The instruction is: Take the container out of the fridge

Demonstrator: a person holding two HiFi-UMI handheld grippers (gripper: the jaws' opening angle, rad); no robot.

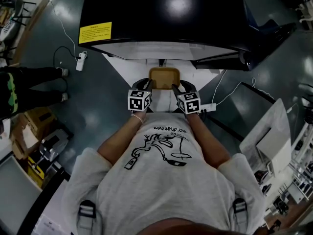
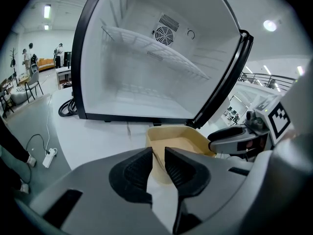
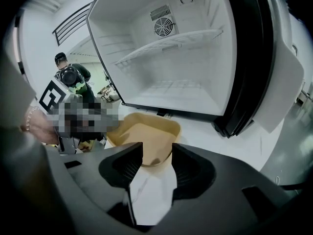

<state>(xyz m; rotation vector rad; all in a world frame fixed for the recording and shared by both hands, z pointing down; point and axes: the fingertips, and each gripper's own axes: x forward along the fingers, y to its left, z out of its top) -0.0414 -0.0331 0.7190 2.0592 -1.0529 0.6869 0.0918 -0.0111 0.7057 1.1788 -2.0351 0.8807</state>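
A tan, empty container (image 1: 164, 75) hangs in front of the open fridge (image 1: 161, 13), outside its white cavity (image 2: 146, 72). My left gripper (image 1: 148, 84) is shut on the container's left near wall; in the left gripper view the wall of the container (image 2: 181, 143) runs between the two pads of that gripper (image 2: 159, 153). My right gripper (image 1: 175, 88) is shut on the right near corner, with the container (image 3: 146, 131) reaching in between that gripper's (image 3: 157, 153) wider-set pads. The fridge's wire shelf (image 3: 166, 43) is bare.
The fridge door (image 3: 249, 58) stands swung open on the right. A power strip (image 1: 80, 61) with cable lies on the floor at left, another (image 1: 208, 107) at right. A person (image 1: 29, 84) stands at far left near boxes (image 1: 34, 126). A white table (image 1: 269, 136) is at right.
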